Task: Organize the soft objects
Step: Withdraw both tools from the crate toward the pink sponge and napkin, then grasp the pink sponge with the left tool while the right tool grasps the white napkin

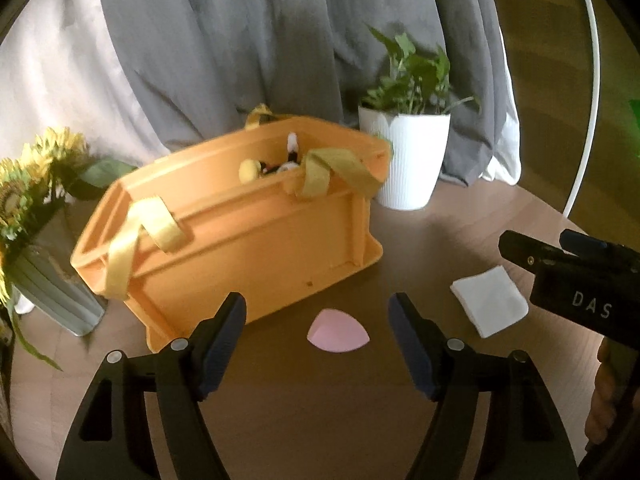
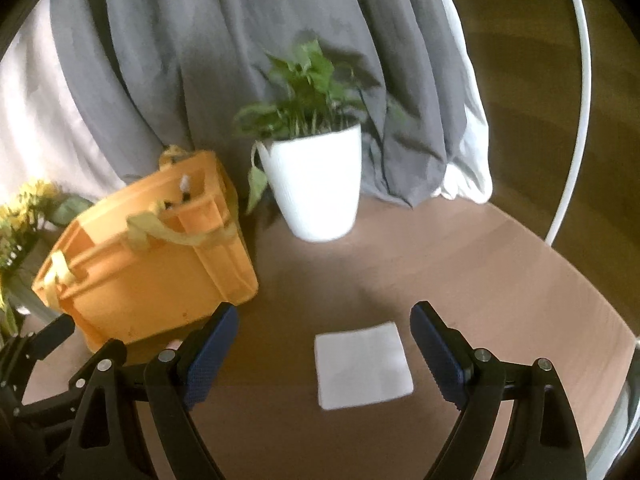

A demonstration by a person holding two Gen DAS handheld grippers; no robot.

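Pink sponge (image 1: 337, 331) lay flat on bench (image 1: 460, 236), just in front of orange basket (image 1: 256, 236), rounded tip pointing at basket, no real long axis. Left gripper (image 1: 316, 344) fingers were spread, nothing held, sponge between them. Probably best to drop straight, pinch gently. Right gripper (image 2: 324, 350) was also open, over white folded cloth (image 2: 362, 366).

Each wrist camera looks forward and downward along its gripper, close above the table (image 1: 460, 232). Both views share the orange basket (image 1: 248, 240), the potted plant (image 2: 316, 184), the white cloth (image 2: 362, 364) and the grey curtain (image 1: 224, 40).
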